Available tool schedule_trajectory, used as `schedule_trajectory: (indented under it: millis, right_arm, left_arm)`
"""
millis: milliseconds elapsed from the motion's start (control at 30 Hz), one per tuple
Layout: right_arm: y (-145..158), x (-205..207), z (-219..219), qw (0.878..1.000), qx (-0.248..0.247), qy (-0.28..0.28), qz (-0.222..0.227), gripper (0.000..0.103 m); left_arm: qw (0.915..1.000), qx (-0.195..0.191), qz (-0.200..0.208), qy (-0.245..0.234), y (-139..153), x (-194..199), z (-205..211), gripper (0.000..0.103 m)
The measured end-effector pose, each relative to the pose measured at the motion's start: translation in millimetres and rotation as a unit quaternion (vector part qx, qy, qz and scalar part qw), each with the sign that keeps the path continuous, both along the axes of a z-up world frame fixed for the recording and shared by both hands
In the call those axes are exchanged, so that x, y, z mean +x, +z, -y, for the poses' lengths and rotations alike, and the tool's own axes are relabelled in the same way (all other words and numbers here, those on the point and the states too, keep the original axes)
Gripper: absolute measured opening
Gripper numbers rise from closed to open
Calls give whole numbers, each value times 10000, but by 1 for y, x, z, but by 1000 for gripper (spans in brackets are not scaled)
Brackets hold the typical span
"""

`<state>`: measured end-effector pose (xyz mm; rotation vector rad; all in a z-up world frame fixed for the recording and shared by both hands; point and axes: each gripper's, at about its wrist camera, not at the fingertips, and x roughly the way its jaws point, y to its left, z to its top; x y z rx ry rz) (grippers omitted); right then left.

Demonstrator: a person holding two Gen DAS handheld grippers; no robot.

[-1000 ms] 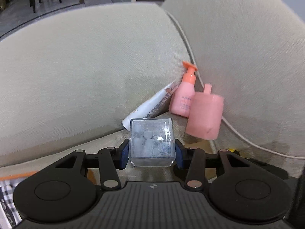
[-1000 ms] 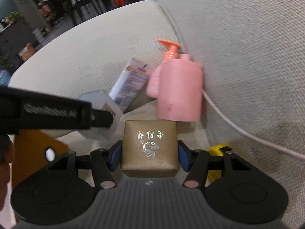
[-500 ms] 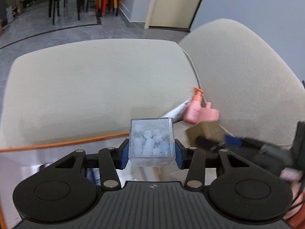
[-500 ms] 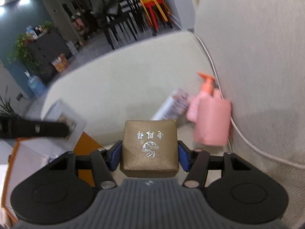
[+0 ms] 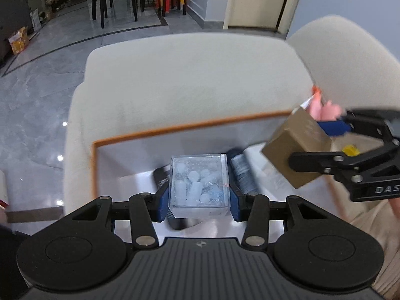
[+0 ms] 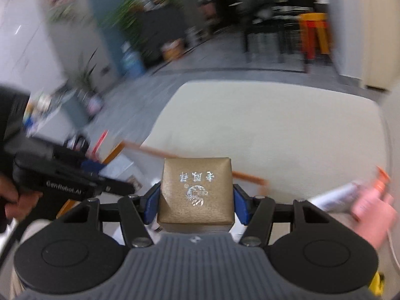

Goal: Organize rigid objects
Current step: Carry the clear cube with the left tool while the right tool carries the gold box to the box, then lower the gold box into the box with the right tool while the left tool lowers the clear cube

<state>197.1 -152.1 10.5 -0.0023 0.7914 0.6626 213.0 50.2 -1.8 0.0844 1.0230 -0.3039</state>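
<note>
My left gripper (image 5: 199, 195) is shut on a clear plastic cube box (image 5: 199, 185) of pale blue pieces, held above an open white box with an orange rim (image 5: 175, 128). My right gripper (image 6: 196, 200) is shut on a gold gift box (image 6: 196, 192) with silver lettering. That gold box also shows in the left wrist view (image 5: 296, 147), at the right over the storage box's rim. The left gripper shows at the left of the right wrist view (image 6: 117, 187).
Inside the storage box lie a dark blue roll (image 5: 241, 170) and a black item (image 5: 161, 177). A beige sofa (image 5: 190, 80) lies behind. Pink bottles (image 6: 372, 200) and a white tube (image 6: 335, 197) rest in the sofa corner. A yellow object (image 5: 350, 150) lies at the right.
Both grippers have drawn back from the sofa corner and swung left over the orange-rimmed box. Each still holds its box. The pink bottles now lie farther off to the right.
</note>
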Motion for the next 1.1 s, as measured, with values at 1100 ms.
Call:
schedule_trajectory:
  millis: [1100]
  right_arm:
    - [-91, 69, -182, 8118, -1959, 5071, 2131, 60]
  left_arm:
    - [9572, 1220, -875, -2475, -50, 14, -17, 53]
